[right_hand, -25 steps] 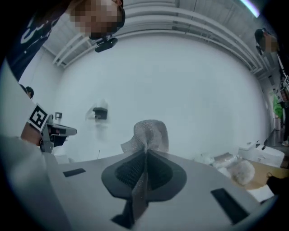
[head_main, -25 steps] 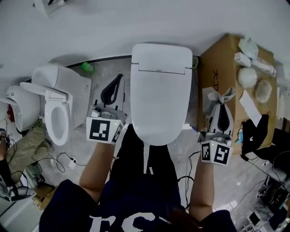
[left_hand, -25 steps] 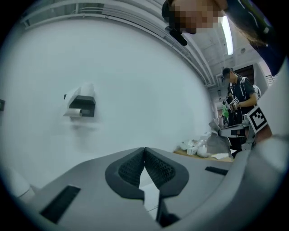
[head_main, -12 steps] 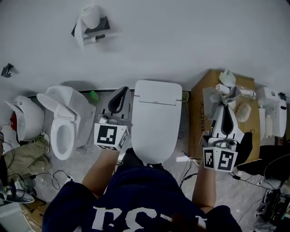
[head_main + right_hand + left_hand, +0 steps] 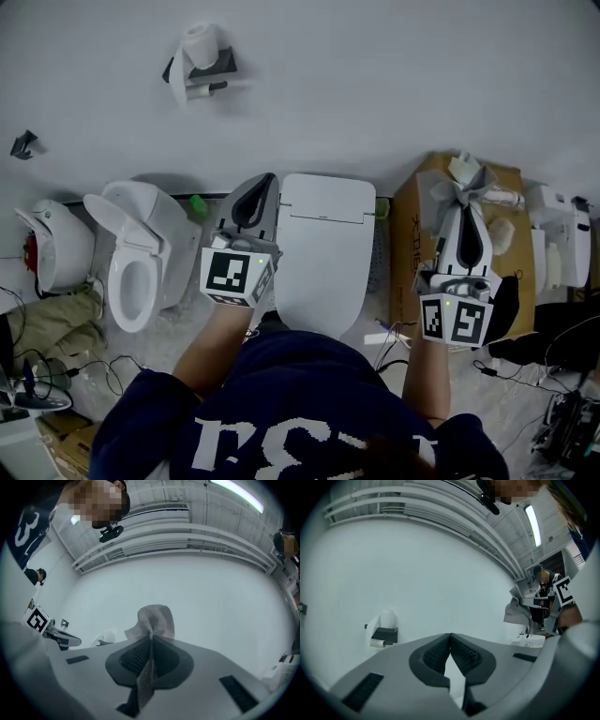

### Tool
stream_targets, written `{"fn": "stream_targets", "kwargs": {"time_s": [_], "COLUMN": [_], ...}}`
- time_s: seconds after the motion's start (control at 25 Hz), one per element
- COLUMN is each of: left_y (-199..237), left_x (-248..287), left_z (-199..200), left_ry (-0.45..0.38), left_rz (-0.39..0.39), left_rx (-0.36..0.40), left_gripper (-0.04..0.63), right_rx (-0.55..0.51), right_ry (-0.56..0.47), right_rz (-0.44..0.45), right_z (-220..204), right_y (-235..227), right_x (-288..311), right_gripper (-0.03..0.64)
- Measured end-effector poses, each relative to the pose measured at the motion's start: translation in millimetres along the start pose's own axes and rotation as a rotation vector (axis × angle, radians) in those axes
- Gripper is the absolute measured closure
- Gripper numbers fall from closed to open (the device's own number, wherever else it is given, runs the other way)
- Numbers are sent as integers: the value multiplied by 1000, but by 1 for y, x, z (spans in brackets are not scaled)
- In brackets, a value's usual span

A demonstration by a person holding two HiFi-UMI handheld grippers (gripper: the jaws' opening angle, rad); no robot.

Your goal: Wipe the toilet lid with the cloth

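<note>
The white toilet with its closed lid point(image 5: 322, 246) stands in front of me in the head view. My left gripper point(image 5: 254, 202) is raised beside the lid's left edge, shut with nothing between its pads point(image 5: 451, 652). My right gripper point(image 5: 466, 217) is held up to the right of the toilet, over a cardboard box point(image 5: 416, 234), shut on a grey mesh cloth point(image 5: 152, 623). The cloth point(image 5: 459, 186) sticks out past the fingertips. Both gripper views look at the white wall.
A second white toilet point(image 5: 136, 251) with its lid up stands at the left, another fixture point(image 5: 52, 242) beyond it. A toilet roll holder point(image 5: 195, 66) hangs on the wall. Small items lie on the box at right. Cables lie on the floor point(image 5: 61, 361).
The head view has tilted up, showing more wall and the roll holder. Both grippers have risen and tipped upward; the right one still holds the cloth.
</note>
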State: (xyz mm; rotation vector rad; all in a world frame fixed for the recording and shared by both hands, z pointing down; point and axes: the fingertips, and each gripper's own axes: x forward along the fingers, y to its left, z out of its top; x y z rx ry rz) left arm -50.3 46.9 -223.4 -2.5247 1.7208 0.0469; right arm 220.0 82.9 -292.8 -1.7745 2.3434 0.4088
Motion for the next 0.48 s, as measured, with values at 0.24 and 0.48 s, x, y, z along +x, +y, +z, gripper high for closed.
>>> {"fn": "stream_targets", "kwargs": {"time_s": [0.24, 0.48], "left_y": [-3, -7], "left_x": [-3, -9], "left_z": [2, 7], "left_ry": [-5, -22], "left_rz": [-5, 1], "left_rx": [-1, -1], "left_gripper": [575, 575], "right_rx": [0, -14], "right_ry": [4, 6], "right_rz": [3, 13], "right_z": [0, 2], "right_y": [5, 9], "right_x": [-1, -5], "right_gripper": [586, 584]}}
